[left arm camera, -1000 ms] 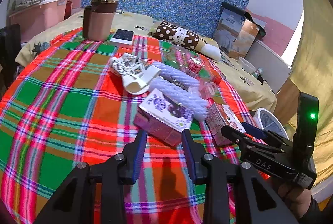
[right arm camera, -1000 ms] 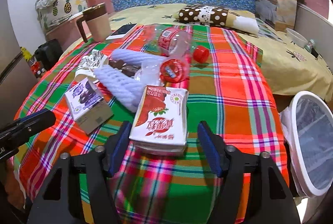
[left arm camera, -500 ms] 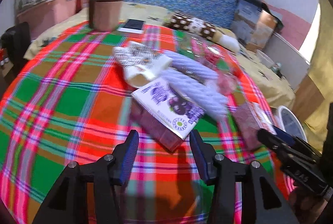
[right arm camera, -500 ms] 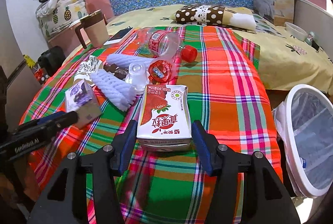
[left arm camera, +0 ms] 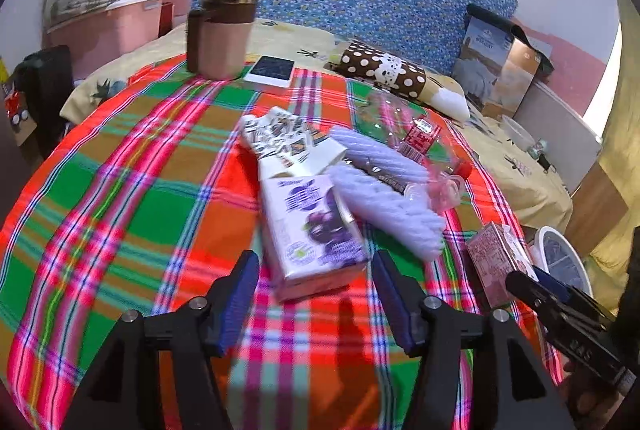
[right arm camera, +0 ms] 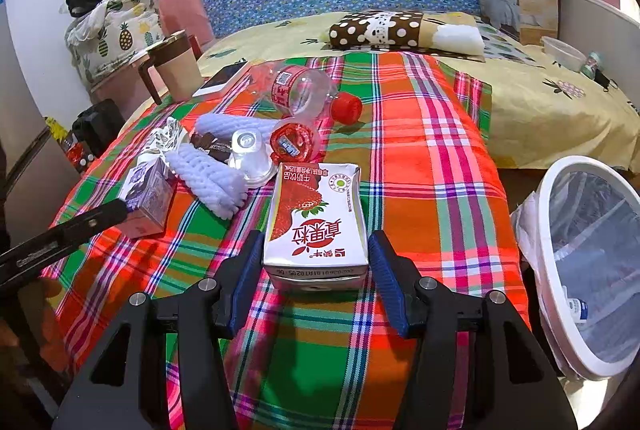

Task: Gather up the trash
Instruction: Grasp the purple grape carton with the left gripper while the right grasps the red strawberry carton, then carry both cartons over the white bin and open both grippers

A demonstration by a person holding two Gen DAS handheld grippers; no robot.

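- On your left, the left gripper (left arm camera: 314, 296) has its jaws spread around the purple grape carton (left arm camera: 312, 230), not touching.
- Centre: the right gripper (right arm camera: 316, 284) brackets the strawberry milk carton (right arm camera: 316, 222), unclamped.
- Rightmost, the trash bin (right arm camera: 548, 270) holds little; most litter remains on the tabletop (right arm camera: 420, 158).

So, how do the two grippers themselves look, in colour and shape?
Both match: the left gripper and right gripper have black angular frames with silver screws and two fingers with ribbed dark blue pads. White lettering marks the right one's side.
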